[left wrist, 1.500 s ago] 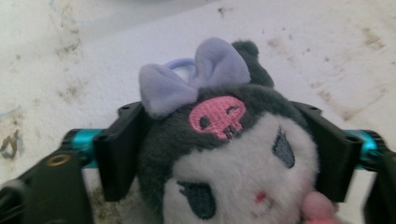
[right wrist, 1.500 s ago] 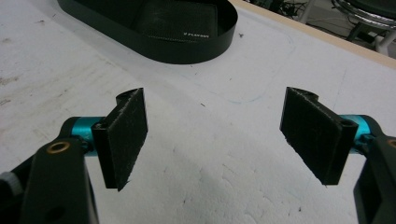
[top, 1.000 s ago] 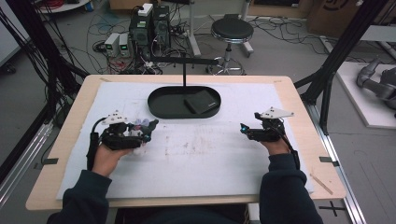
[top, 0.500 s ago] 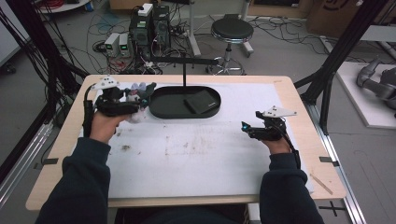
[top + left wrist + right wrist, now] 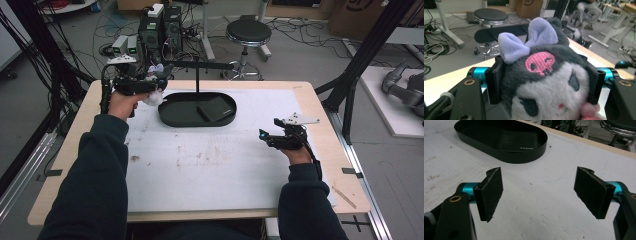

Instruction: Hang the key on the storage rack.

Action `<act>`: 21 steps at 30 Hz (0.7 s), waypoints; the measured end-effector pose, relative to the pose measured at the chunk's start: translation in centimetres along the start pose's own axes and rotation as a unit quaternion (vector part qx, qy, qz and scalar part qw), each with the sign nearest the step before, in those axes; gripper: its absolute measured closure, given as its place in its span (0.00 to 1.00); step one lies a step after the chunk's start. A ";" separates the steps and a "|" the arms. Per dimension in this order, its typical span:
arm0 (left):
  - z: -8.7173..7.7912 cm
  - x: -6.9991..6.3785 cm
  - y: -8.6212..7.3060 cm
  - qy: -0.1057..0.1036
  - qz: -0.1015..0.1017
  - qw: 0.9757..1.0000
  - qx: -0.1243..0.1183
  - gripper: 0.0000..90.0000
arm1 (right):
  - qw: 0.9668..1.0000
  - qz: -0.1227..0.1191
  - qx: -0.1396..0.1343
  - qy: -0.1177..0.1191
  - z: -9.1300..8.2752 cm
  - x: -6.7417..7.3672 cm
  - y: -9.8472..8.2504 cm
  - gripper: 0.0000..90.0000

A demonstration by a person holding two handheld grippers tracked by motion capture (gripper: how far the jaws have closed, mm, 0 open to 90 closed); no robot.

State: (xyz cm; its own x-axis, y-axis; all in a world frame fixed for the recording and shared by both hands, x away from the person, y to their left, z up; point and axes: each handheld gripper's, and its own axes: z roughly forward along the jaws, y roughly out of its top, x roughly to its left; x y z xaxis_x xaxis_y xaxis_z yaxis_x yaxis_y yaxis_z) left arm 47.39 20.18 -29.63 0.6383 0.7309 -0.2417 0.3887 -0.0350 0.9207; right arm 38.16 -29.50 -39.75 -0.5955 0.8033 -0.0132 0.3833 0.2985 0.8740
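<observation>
The left gripper point(image 5: 159, 80) had its jaws closed on a plush toy point(image 5: 544, 82), pressing the dark head from both sides. In the left gripper view the toy sat squarely between the two black pads, its lilac bow point(image 5: 529, 40) at twelve o'clock above them, the pink skull patch just under it, and the white face spilling down toward six o'clock. In the high view the left gripper was held above the table's point(image 5: 300, 95) far left corner, at about ten o'clock from the table's middle, with the plush toy point(image 5: 154, 96) hanging at its tip just beside the left end of the black oval tray point(image 5: 170, 117). A flat black pouch point(image 5: 216, 109) lay in the tray's right half.

The right gripper point(image 5: 267, 136) rested low at about three o'clock on the white mat point(image 5: 210, 170), well apart from the toy. In the right gripper view its jaws stood wide apart with nothing between them, and the black oval tray point(image 5: 529, 157) lay at eleven o'clock beyond them.
</observation>
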 end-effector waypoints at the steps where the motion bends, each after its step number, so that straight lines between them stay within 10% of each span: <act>1: 0.3 0.2 0.1 0.002 -0.002 1.000 -0.001 0.37 | 1.000 -0.002 -0.001 0.000 0.0 -0.1 0.0 0.26; 21: 2.6 2.9 1.5 0.028 -0.037 0.998 -0.038 0.37 | 1.000 0.005 0.000 0.003 -0.3 -0.4 -0.2 0.27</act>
State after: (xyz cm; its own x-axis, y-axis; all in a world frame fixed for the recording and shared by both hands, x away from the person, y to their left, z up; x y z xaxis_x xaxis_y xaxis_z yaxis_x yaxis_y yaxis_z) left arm 51.52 20.52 -29.75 0.5705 0.7671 -0.2935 0.3805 0.0699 0.9222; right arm 38.08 -30.03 -39.82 -0.5955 0.8034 -0.0007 0.3903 0.2900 0.8738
